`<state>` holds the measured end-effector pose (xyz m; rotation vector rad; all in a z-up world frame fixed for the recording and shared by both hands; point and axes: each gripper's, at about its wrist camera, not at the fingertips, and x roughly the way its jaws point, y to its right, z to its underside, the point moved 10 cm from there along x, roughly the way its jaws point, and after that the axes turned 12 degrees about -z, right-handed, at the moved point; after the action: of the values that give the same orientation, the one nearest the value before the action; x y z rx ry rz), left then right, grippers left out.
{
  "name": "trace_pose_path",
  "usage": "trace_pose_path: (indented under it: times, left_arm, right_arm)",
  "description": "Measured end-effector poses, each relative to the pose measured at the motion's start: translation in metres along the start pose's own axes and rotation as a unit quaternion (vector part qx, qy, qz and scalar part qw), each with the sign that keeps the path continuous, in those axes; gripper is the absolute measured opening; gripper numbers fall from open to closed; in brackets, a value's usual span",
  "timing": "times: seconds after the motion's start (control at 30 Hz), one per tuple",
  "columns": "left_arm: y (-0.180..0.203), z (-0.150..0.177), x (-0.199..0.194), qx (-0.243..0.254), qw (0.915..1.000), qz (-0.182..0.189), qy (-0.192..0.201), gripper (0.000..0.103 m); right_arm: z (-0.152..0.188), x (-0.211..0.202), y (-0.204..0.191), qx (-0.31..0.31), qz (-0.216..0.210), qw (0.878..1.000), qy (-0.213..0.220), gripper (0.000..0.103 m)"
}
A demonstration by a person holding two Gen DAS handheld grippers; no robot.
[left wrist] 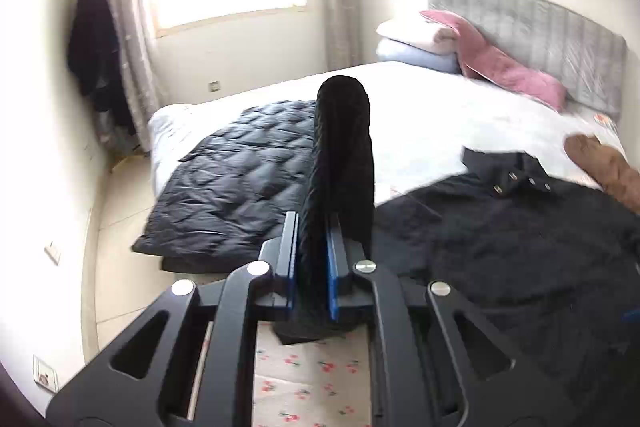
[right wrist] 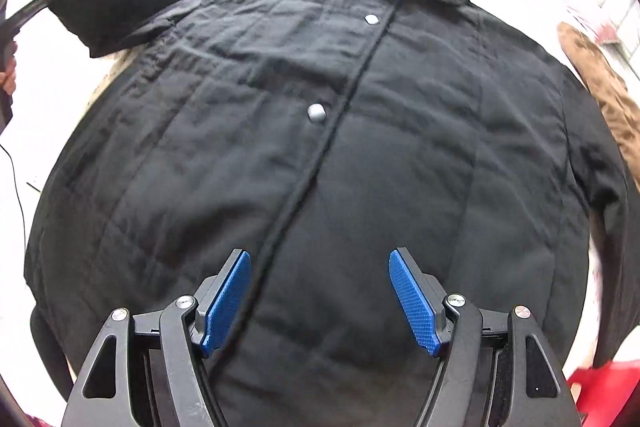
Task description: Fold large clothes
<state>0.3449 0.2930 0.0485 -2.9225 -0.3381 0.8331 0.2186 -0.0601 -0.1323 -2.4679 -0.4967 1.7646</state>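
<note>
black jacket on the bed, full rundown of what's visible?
The black jacket lies spread flat, front up, on the white bed. Matte, lightly quilted fabric with a collar, a closed centre placket and silver snaps. One sleeve is lifted upright, pinched in the left hand-held gripper. The right hand-held gripper is above the lower front, open, holding nothing. A brown garment lies beside it; contact unclear.
</note>
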Motion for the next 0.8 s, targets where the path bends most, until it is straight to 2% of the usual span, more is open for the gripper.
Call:
trace_pose_path:
  times: [0.1, 0.17, 0.27, 0.3, 0.33, 0.37, 0.4, 0.47, 0.53, 0.6, 0.7, 0.8]
  left_arm:
    - [-0.075, 0.001, 0.037, -0.079, 0.9957, -0.038, -0.027, 0.007]
    - [-0.11, 0.01, 0.057, -0.117, 0.9907, -0.054, -0.043, 0.006]
    - [-0.147, 0.023, 0.062, -0.176, 0.9826, -0.054, -0.026, 0.006]
    - [-0.16, 0.028, 0.063, -0.188, 0.9793, -0.072, -0.016, 0.007]
    - [-0.17, 0.035, 0.066, -0.188, 0.9759, -0.109, -0.018, 0.002]
    - [-0.186, 0.046, 0.075, -0.179, 0.9691, -0.167, -0.03, 0.003]
    - [-0.197, 0.057, 0.086, -0.176, 0.9638, -0.194, -0.052, 0.003]
    - [-0.204, 0.08, 0.099, -0.192, 0.9585, -0.186, -0.1, 0.004]
    - [-0.19, 0.086, 0.095, -0.202, 0.9608, -0.158, -0.105, 0.018]
    - [-0.166, 0.081, 0.087, -0.187, 0.9671, -0.137, -0.104, 0.053]
    - [-0.117, 0.071, 0.068, -0.153, 0.9782, -0.098, -0.101, 0.065]
    - [-0.064, 0.07, 0.049, -0.114, 0.9844, -0.057, -0.122, 0.08]
  right_arm:
    - [-0.02, 0.007, -0.008, -0.002, -0.013, 1.0, 0.013, 0.073]
    - [-0.029, 0.013, -0.012, 0.006, -0.024, 1.0, 0.017, 0.073]
    - [-0.037, 0.021, -0.017, 0.011, -0.032, 0.999, 0.019, 0.073]
    - [-0.038, 0.024, -0.017, 0.011, -0.031, 0.999, 0.018, 0.073]
    - [-0.037, 0.026, -0.018, 0.01, -0.031, 0.999, 0.015, 0.073]
    - [-0.036, 0.029, -0.017, 0.011, -0.031, 0.999, 0.01, 0.073]
    - [-0.035, 0.032, -0.015, 0.013, -0.029, 0.999, 0.006, 0.073]
    - [-0.032, 0.034, -0.01, 0.021, -0.025, 0.999, 0.002, 0.073]
    - [-0.031, 0.032, -0.004, 0.028, -0.023, 0.999, 0.005, 0.073]
    - [-0.03, 0.03, 0.004, 0.041, -0.022, 0.999, 0.008, 0.073]
    - [-0.028, 0.023, 0.015, 0.064, -0.018, 0.998, 0.018, 0.073]
    - [-0.023, 0.011, 0.02, 0.075, -0.019, 0.997, 0.027, 0.073]
